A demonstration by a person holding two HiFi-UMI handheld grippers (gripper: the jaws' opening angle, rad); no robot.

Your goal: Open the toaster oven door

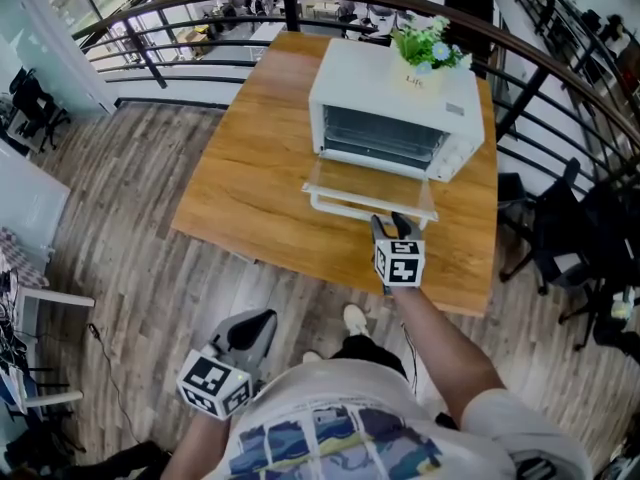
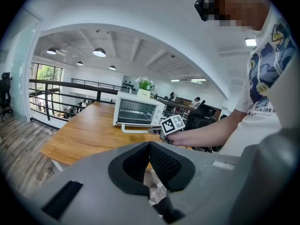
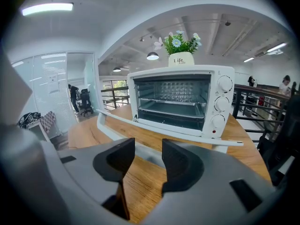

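A white toaster oven (image 1: 395,108) stands at the far right of the wooden table (image 1: 250,168). Its glass door (image 1: 365,190) lies folded down flat, with the white handle (image 1: 355,210) toward me. My right gripper (image 1: 392,224) hovers just in front of that handle, open, with nothing between its fingers. In the right gripper view the handle (image 3: 179,131) runs across just beyond the right gripper (image 3: 147,158), and the oven (image 3: 180,100) shows its rack inside. My left gripper (image 1: 258,320) hangs low by my side, off the table, shut on nothing. The left gripper (image 2: 149,146) faces the oven (image 2: 138,111) from afar.
A potted plant (image 1: 430,46) sits on top of the oven. A dark curved railing (image 1: 200,8) runs behind the table. Black chairs (image 1: 560,228) stand to the right. Wooden floor lies between me and the table's near edge.
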